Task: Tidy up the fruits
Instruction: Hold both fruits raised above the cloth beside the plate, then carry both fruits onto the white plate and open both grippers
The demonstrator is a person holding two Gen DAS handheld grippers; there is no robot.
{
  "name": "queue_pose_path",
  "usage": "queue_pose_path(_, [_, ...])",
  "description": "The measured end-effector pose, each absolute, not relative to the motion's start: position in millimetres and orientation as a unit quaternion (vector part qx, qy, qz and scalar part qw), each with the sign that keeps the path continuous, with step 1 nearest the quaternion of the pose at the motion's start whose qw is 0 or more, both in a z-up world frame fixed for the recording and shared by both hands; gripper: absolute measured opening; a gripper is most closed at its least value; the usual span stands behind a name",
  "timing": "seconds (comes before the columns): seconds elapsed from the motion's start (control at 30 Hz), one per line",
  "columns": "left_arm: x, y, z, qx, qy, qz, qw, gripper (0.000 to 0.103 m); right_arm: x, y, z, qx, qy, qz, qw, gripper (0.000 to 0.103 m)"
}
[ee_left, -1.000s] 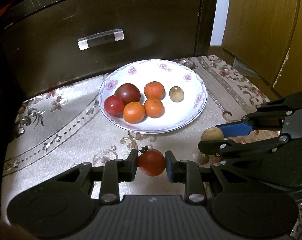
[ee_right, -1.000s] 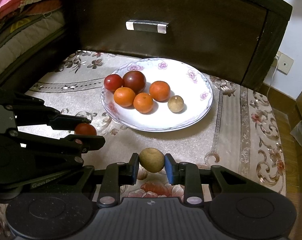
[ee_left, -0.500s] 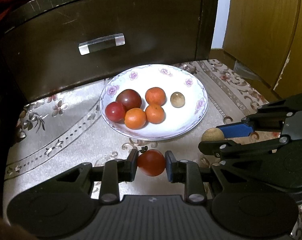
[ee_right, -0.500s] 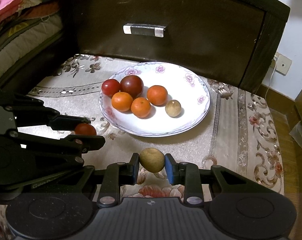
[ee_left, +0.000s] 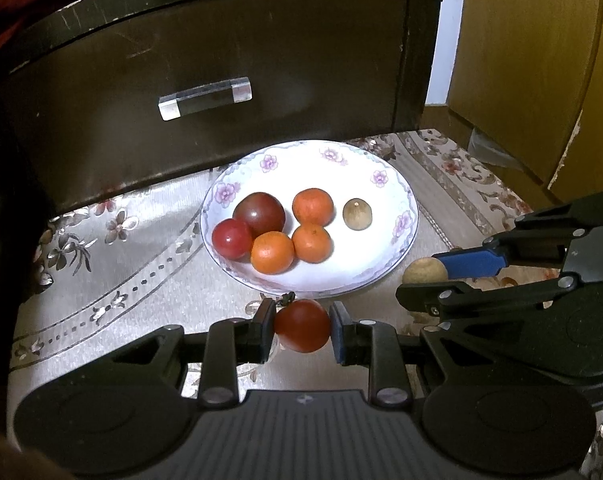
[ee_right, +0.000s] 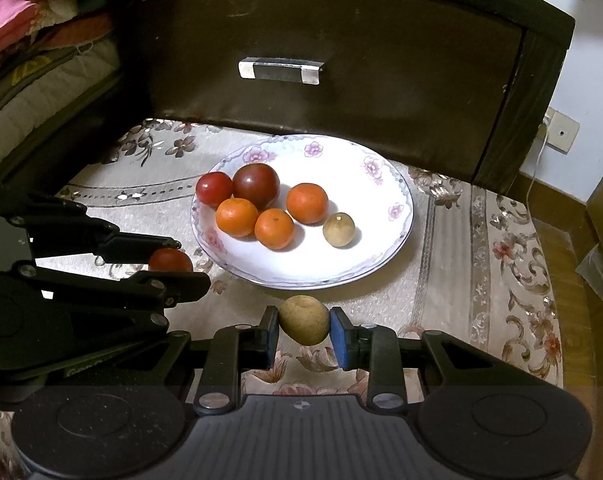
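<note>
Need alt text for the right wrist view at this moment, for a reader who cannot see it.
The right gripper grips a tan round fruit just short of a flowered white plate that holds three oranges, two red fruits and another tan fruit. At left, the left gripper holds a red fruit. A dark drawer front stands behind the plate.

no legible text, labels, nos.

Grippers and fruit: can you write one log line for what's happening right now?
left gripper: shut on red tomato | right gripper: shut on tan fruit | plate: six fruits
</note>
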State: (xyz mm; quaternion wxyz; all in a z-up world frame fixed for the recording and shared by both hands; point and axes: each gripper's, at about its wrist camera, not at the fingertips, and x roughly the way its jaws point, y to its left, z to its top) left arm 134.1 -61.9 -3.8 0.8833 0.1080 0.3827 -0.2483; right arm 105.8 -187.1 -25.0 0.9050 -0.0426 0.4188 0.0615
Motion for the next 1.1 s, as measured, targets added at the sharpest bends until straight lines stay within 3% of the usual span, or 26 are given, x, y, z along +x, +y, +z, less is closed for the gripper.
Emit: queue_pose_path(1.1, [201,-82,-4,0.094,0.353,-0.229,0.902,0.033,171,-212,-25,-0.012,0.387,0.049,0.92,0.027])
